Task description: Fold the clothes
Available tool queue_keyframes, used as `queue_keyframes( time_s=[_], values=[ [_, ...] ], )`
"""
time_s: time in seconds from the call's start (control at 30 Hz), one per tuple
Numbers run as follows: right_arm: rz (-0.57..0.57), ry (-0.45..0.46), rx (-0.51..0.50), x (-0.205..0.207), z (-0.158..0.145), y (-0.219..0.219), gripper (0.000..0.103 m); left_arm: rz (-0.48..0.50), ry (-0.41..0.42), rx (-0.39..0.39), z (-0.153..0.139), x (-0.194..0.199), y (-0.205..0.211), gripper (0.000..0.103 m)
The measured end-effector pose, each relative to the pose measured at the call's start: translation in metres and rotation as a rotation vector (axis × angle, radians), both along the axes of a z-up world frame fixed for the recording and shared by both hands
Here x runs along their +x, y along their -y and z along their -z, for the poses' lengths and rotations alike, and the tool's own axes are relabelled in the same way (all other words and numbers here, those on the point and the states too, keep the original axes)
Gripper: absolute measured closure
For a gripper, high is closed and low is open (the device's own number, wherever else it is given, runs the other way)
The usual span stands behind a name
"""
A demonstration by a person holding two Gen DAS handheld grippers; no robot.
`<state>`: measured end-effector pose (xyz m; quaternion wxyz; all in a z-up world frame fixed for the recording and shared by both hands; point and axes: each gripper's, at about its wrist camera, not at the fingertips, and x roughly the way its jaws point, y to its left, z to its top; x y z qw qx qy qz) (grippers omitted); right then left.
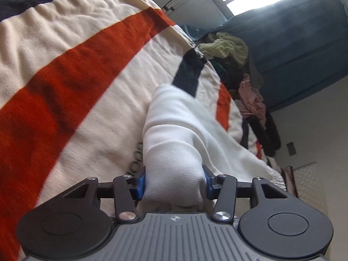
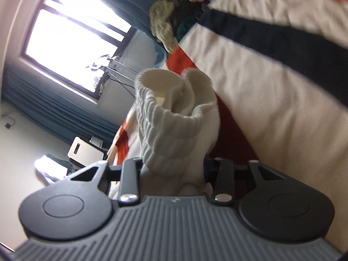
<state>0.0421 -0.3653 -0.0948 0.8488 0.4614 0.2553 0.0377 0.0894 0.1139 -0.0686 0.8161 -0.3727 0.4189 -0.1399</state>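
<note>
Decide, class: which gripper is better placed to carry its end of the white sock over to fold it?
Probably the left. The left gripper clamps the smooth closed end of the white sock, a compact grip. The right gripper holds the floppy ribbed cuff, better kept as the anchor.

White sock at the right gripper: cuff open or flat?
Open. In the right wrist view the white sock's ribbed cuff gapes round above the right gripper, the hollow inside visible.

White socks: one (image 1: 174, 152)
Striped blankets: one (image 1: 76, 76)
Clothing piles: one (image 1: 239, 69)
Windows: one (image 2: 71, 41)
Grippers: two (image 1: 173, 183) (image 2: 174, 169)
</note>
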Motion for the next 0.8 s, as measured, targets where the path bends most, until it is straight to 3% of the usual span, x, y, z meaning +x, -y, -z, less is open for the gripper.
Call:
queue_keyframes(
  time_s=[0.17, 0.43, 0.63, 0.8],
  values=[
    [0.043, 0.054, -0.008, -0.006, -0.049, 0.044, 0.062, 0.030, 0.022, -0.043, -0.046, 0.019, 0.048, 0.054],
    [0.208, 0.074, -0.032, 0.036, -0.103, 0.177, 0.062, 0.140, 0.077, 0.018, -0.110, 0.119, 0.219, 0.055],
    [0.328, 0.095, -0.104, 0.092, -0.112, 0.271, 0.062, 0.183, 0.104, 0.036, -0.113, 0.222, 0.351, 0.055],
    [0.405, 0.112, -0.120, 0.124, -0.080, 0.326, 0.062, 0.260, 0.138, 0.042, -0.081, 0.283, 0.428, 0.055]
  ],
)
